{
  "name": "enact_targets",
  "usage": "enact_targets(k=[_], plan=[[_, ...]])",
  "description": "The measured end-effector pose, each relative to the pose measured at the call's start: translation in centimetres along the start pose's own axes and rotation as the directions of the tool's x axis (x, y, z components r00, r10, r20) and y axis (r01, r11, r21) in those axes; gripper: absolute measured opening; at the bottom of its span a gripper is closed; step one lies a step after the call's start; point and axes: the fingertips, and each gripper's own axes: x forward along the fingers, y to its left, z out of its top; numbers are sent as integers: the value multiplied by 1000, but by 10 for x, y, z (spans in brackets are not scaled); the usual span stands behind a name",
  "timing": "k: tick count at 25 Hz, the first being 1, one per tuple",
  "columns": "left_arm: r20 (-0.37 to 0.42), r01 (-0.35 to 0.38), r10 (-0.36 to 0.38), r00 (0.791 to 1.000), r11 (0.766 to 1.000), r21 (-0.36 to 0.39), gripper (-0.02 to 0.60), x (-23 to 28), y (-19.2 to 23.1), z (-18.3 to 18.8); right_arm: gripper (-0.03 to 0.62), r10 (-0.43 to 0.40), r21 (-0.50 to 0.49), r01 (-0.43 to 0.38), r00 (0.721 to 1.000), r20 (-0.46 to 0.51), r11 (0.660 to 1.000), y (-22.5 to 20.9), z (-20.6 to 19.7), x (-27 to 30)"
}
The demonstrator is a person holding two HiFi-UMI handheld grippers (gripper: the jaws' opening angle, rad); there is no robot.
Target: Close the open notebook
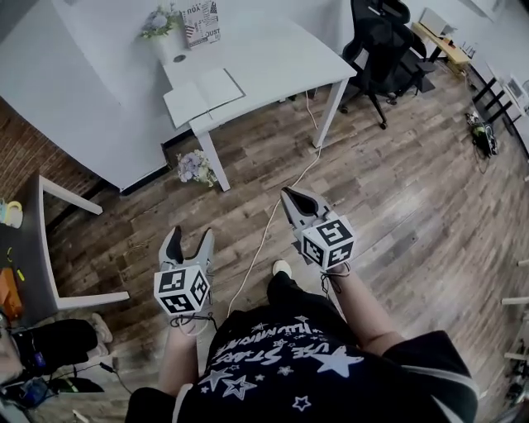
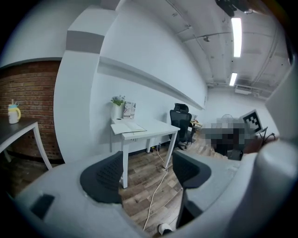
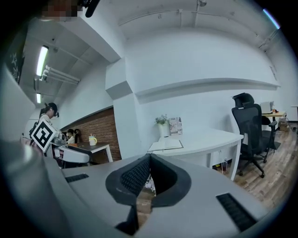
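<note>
Left gripper (image 1: 189, 239): jaws spread wide, nothing between them. Grey moulded shells with black, finely ribbed pads (image 2: 103, 179); only plank floor and a white cable (image 1: 263, 237) show through the gap. It is held low in front of the body and points forward and slightly down. Marker cube (image 1: 182, 289) sits at its rear, over the hand.

Right gripper (image 1: 293, 199): jaws closed, pad tips meeting in a point (image 3: 149, 160), nothing gripped. Same grey shell and black ribbed pads. It is carried a little further forward than the left, on an extended forearm, with its marker cube (image 1: 329, 241) at the rear.

Notebook (image 1: 202, 93): open and flat, pale pages, at the near edge of the white table (image 1: 285, 58), well away from both grippers.

On the table behind the notebook: white vase with a small plant (image 1: 159, 25) and a printed card (image 1: 201, 20).

Surroundings: brown wood-plank floor (image 1: 397, 190); flower bunch (image 1: 197, 168) on the floor by the table leg; black office chair (image 1: 380, 41) at the table's far end; brick wall section (image 2: 29, 111).
</note>
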Motion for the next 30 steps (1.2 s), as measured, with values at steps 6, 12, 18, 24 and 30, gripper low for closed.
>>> enact_targets(k=[6, 12, 18, 24, 30], plan=[[22, -50, 53, 998, 991, -125, 330, 52, -5, 28, 2, 77, 6, -77, 997, -12, 997, -53, 16, 34], [28, -99, 110, 994, 961, -258, 330, 67, 4, 38, 2, 150, 10, -150, 988, -34, 989, -71, 22, 63], [6, -104, 109, 994, 956, -276, 328, 85, 21, 41, 2, 175, 23, -175, 983, -46, 984, -69, 25, 98], [-21, -77, 74, 997, 956, -283, 328, 134, 59, 45, 2, 141, 6, -141, 987, -79, 990, -86, 26, 139], [-21, -47, 42, 999, 947, -318, 328, 201, 114, 70, 2, 98, 6, -98, 990, -97, 995, -106, 39, 208]])
